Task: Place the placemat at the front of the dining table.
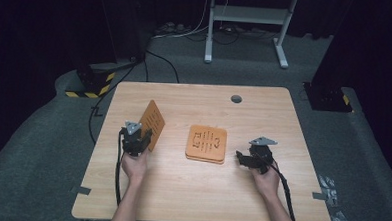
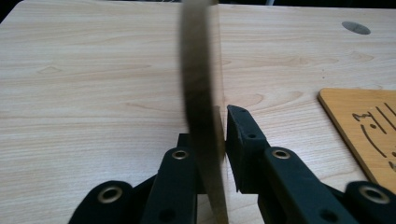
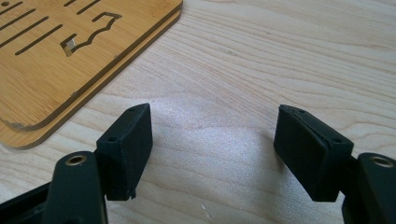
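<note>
A thin orange wooden board [image 1: 152,119] with cut slots stands on edge at the table's left, tilted. My left gripper [image 1: 143,138] is shut on its near end. In the left gripper view the board [image 2: 198,93] runs edge-on between the two black jaws, with both pads against it. Two more such boards lie flat in a stack [image 1: 206,143] at the table's middle, and the stack [image 3: 56,51] shows slots and a cut-out shape. My right gripper [image 1: 241,157] rests just right of the stack, pointing left. Its jaws [image 3: 212,140] stand open over bare wood with nothing between them.
The light wooden table [image 1: 190,190] has a grey cable hole [image 1: 236,98] near its far edge. Beyond it, on grey carpet, stand a white frame's legs [image 1: 281,49], floor cables and black bases with yellow-black tape [image 1: 92,83]. Tape tabs mark the table's front corners.
</note>
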